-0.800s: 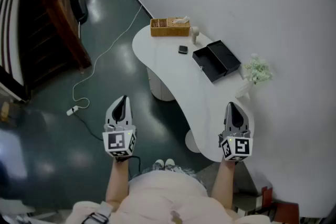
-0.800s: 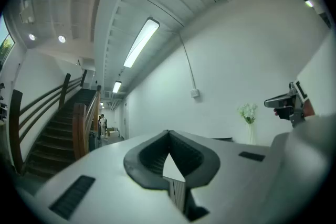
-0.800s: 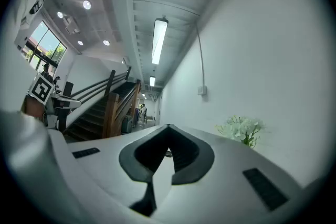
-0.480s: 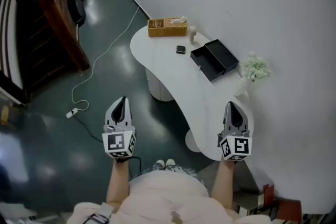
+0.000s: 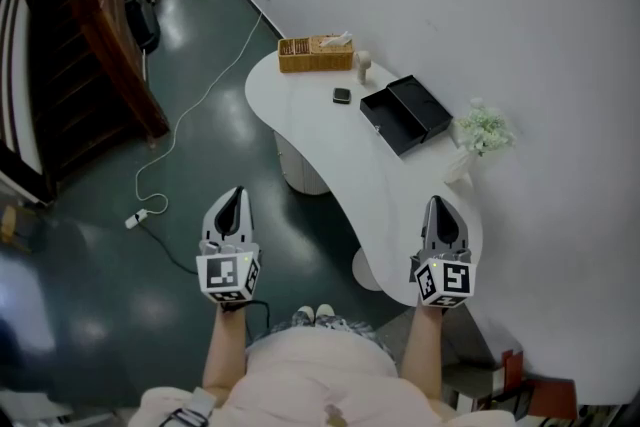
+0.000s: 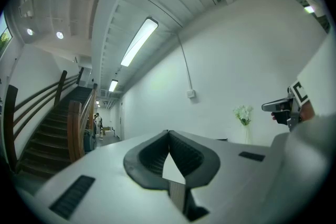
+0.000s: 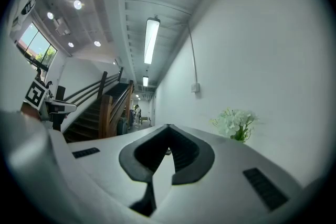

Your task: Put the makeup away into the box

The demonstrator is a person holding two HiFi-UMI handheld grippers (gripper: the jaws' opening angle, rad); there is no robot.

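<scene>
A black box (image 5: pixel 405 115) lies open on the white curved table (image 5: pixel 330 160), far ahead of both grippers. A small black makeup compact (image 5: pixel 342 96) sits just left of it, and a small pale jar (image 5: pixel 364 63) stands behind. My left gripper (image 5: pixel 235 192) hangs over the dark floor, left of the table, with its jaws shut (image 6: pixel 168 132) and nothing between them. My right gripper (image 5: pixel 437 203) hovers at the table's near end, level, its jaws also shut (image 7: pixel 168 127) and empty. Both are well short of the makeup.
A wicker basket (image 5: pixel 315 53) holding tissues stands at the table's far end. White flowers in a vase (image 5: pixel 482 130) stand by the wall at the right. A wooden staircase (image 5: pixel 95 45) rises at the left. A white cable and power strip (image 5: pixel 135 215) lie on the floor.
Both grippers stay in place and shut. The head view has shifted slightly, so the table and box sit a little higher and further left in the picture.
</scene>
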